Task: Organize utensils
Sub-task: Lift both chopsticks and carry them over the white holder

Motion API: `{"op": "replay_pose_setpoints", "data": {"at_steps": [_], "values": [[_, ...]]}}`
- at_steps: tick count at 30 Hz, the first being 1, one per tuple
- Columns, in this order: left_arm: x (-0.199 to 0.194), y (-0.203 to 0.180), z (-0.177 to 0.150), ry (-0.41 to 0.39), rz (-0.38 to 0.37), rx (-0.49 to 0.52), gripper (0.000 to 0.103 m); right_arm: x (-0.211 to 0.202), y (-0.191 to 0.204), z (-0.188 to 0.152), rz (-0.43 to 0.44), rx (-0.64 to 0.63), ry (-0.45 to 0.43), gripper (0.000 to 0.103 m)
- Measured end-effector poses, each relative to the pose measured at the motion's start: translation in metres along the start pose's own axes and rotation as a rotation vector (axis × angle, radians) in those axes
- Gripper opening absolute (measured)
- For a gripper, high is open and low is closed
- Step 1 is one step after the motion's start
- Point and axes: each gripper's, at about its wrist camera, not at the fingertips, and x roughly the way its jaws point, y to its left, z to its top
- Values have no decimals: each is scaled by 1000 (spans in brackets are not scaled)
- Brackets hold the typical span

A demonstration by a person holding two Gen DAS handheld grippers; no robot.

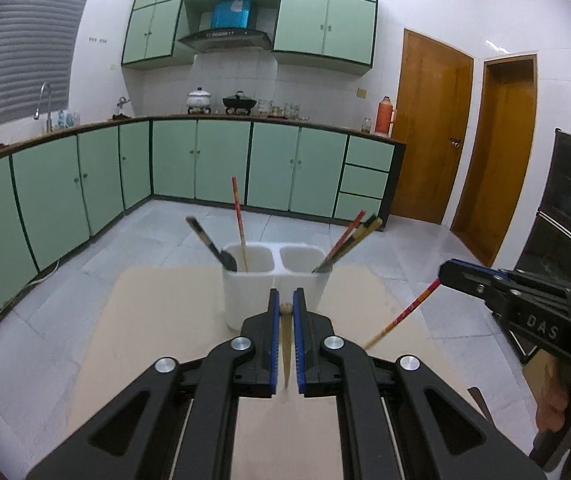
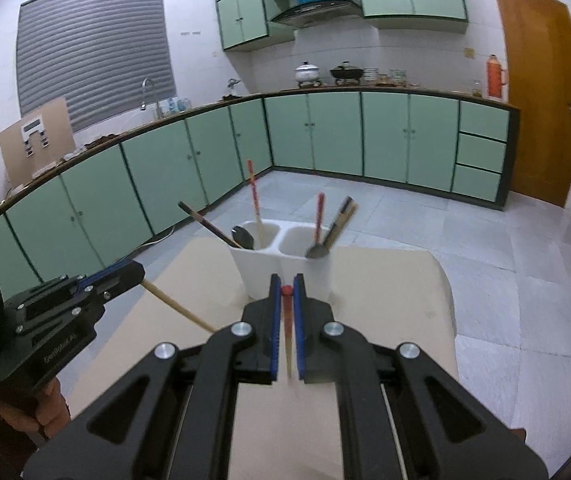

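A white two-compartment holder (image 2: 285, 268) stands upright at 12 o'clock, with spoons and chopsticks leaning in both compartments; a plain chopstick (image 1: 286, 354) and a red-topped chopstick (image 2: 288, 332) hang clamped.

Pale beige surface (image 1: 157, 320) above grey tiled floor, white two-compartment utensil holder (image 1: 245, 292) standing on its far end

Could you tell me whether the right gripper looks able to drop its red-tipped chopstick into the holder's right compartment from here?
Probably yes: the right gripper, shut on the red-tipped chopstick, has a clear path to the white holder; its right compartment holds utensils but leaves open space.
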Motion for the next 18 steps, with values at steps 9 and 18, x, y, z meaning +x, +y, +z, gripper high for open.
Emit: {"op": "replay_pose_setpoints", "data": {"at_steps": [9, 18], "values": [[-12, 4, 31, -37, -41, 24, 7, -3, 9, 43, 85, -35, 5, 5], [-23, 2, 94, -182, -26, 68, 7, -15, 17, 122, 101, -69, -121, 5]]}}
